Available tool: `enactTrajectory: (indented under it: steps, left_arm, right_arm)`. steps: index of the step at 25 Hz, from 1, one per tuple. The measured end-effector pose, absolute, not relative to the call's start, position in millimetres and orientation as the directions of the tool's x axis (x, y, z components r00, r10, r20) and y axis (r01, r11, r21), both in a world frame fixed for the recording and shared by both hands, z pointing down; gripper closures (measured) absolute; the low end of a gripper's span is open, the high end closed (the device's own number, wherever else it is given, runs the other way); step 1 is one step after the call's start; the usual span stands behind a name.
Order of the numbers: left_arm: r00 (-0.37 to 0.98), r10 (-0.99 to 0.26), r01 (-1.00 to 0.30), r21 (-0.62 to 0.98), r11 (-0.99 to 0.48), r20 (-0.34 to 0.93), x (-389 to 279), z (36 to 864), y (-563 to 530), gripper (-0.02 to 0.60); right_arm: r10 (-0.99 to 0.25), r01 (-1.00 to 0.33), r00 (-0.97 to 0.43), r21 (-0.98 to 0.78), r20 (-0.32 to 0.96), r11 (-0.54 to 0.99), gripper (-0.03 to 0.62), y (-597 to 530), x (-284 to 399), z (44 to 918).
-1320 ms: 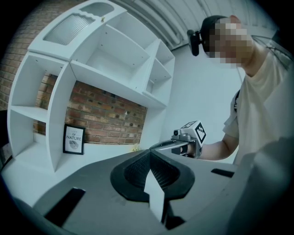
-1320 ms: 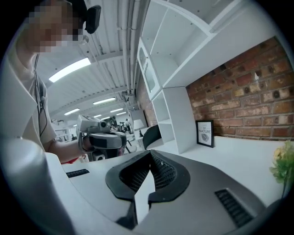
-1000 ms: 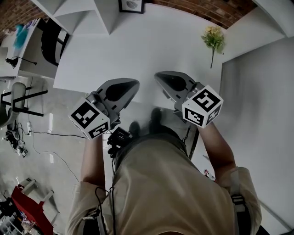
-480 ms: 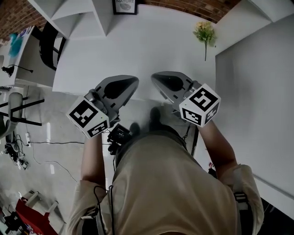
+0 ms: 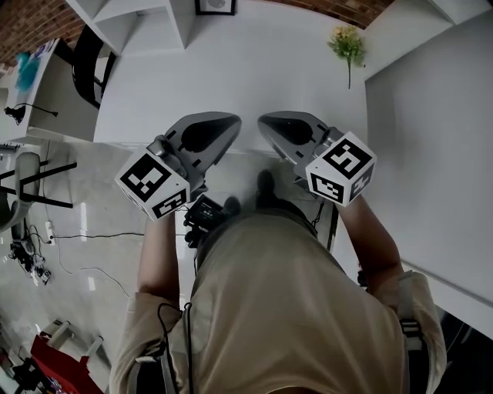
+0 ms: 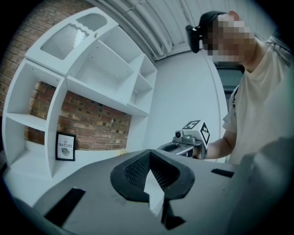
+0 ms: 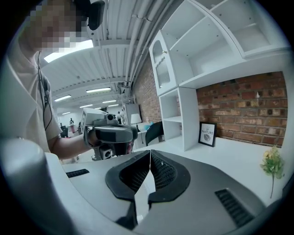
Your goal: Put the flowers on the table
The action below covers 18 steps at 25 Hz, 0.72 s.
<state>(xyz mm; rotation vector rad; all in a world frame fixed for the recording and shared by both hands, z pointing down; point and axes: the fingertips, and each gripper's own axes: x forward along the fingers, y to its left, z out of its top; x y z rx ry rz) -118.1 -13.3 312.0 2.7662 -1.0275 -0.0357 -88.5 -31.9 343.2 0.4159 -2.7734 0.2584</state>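
Observation:
A small bunch of yellow flowers (image 5: 347, 46) with green leaves and a thin stem lies on the white table (image 5: 231, 69) at its far right corner; it also shows in the right gripper view as the flowers (image 7: 272, 165). My left gripper (image 5: 231, 123) and right gripper (image 5: 266, 123) hover side by side over the table's near edge, far from the flowers. Both are shut with nothing between their jaws. In the left gripper view the left gripper (image 6: 149, 153) points at the shelves, and the right gripper (image 7: 149, 153) points along the table.
A white shelf unit (image 5: 146, 19) stands at the table's far side with a framed picture (image 5: 215, 6) beside it. A brick wall (image 7: 248, 114) backs the table. A white panel (image 5: 431, 138) runs along the right. A black chair (image 5: 85, 61) and cables (image 5: 46, 231) are at the left.
The head view has shifted slightly, and both grippers sit a little higher in the picture. The flowers lie in the same place on the table. Both grippers stay shut.

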Motion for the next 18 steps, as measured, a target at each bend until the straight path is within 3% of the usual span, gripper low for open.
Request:
enactTrajectory:
  steps: [10,18]
  left_arm:
    - [0.798,-0.603,-0.595,0.182,-0.782,0.018,-115.9,314.3,9.4,0.572]
    - [0.766,-0.642,-0.627,0.222,-0.746,0.006,-112.5,328.6,0.9,0.572]
  right_arm:
    - [-0.321,-0.395,-0.875,-0.149,0.363,0.907,0.571,-6.9,-84.7,348.4]
    - [-0.492,-0.560,-0.807,-0.162,0.325,0.812,0.571,-15.3,-48.9,353.1]
